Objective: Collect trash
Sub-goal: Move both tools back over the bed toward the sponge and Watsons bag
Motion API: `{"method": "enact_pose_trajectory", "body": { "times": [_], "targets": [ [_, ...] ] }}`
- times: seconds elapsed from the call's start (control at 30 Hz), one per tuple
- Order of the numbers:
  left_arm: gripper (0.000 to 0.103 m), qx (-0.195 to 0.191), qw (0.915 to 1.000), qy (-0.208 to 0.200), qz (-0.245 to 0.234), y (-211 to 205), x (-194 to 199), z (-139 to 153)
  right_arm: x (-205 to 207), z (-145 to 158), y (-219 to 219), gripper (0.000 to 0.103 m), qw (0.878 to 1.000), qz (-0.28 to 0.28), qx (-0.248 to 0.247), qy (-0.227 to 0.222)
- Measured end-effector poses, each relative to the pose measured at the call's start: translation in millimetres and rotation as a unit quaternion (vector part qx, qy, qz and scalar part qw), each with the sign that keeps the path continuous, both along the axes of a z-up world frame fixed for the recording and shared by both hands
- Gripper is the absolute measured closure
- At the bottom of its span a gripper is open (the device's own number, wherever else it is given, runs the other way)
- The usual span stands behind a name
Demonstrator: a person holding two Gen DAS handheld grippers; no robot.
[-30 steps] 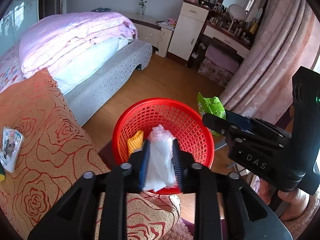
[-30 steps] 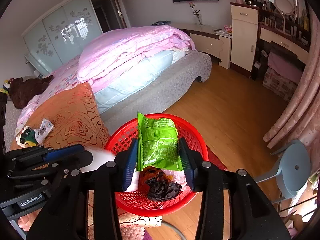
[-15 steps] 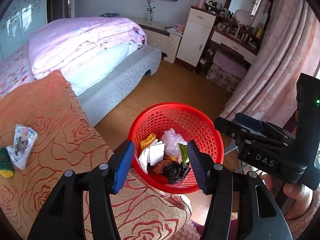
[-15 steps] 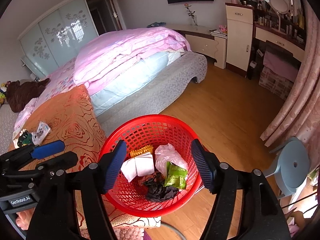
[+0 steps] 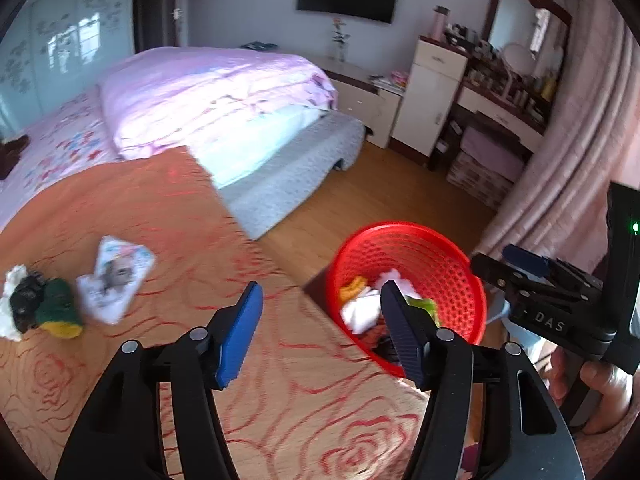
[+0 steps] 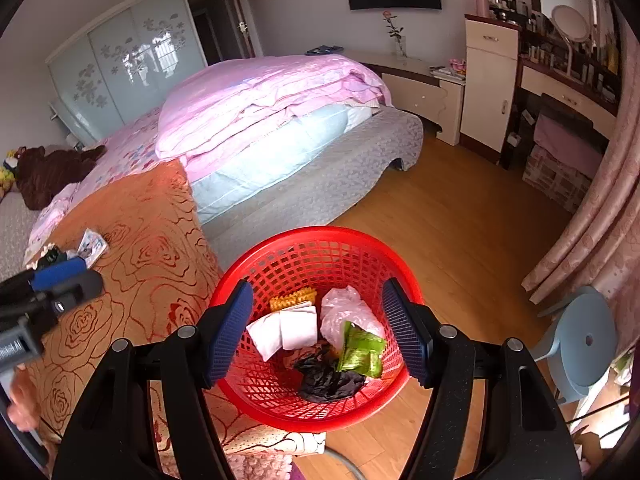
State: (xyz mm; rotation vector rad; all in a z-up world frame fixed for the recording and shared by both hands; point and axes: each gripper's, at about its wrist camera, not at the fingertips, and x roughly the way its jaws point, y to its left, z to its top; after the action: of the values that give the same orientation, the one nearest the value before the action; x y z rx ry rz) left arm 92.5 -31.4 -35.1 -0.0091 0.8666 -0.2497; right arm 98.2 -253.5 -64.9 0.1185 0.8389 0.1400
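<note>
Above the red basket (image 6: pixel 320 240): both tongs empty.
Right tongs (image 6: pixel 318 330) gape; left tongs (image 5: pixel 320 326) opening; wrapper (image 5: pixel 116 280) at 10 o'clock could slip off.

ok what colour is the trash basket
Red, an openwork plastic basket; it shows best in the right wrist view.

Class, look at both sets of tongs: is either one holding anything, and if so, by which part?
Nothing is held. The left tongs are opening, empty, above the orange bedspread. The right tongs stand open, empty, over the red basket.
</note>
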Motion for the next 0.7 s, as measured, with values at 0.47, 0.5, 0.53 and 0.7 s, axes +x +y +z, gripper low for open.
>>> {"method": "enact_pose_trajectory", "body": {
  "times": [0.47,0.5,0.53,0.7],
  "targets": [
    [0.042,-0.006,0.9938,-0.015,0.11,102.4,-13.5,16.1,-4.9,5.3,29.7,0.038,0.999,0.031,-0.006,-0.006],
    [0.042,-0.005,0.9924,-0.015,0.122,113.3,-15.1,16.5,-4.8,5.2,31.5,0.038,0.999,0.033,-0.006,-0.005],
    [0.042,-0.005,0.9912,-0.015,0.131,122.1,-16.6,16.2,-4.8,5.3,34.4,0.038,0.999,0.036,-0.006,-0.005],
    [0.042,-0.009,0.9812,-0.01,0.193,178.5,-21.4,12.1,-6.0,5.3,53.9,0.038,0.998,0.056,-0.011,-0.002]
  ]
}}
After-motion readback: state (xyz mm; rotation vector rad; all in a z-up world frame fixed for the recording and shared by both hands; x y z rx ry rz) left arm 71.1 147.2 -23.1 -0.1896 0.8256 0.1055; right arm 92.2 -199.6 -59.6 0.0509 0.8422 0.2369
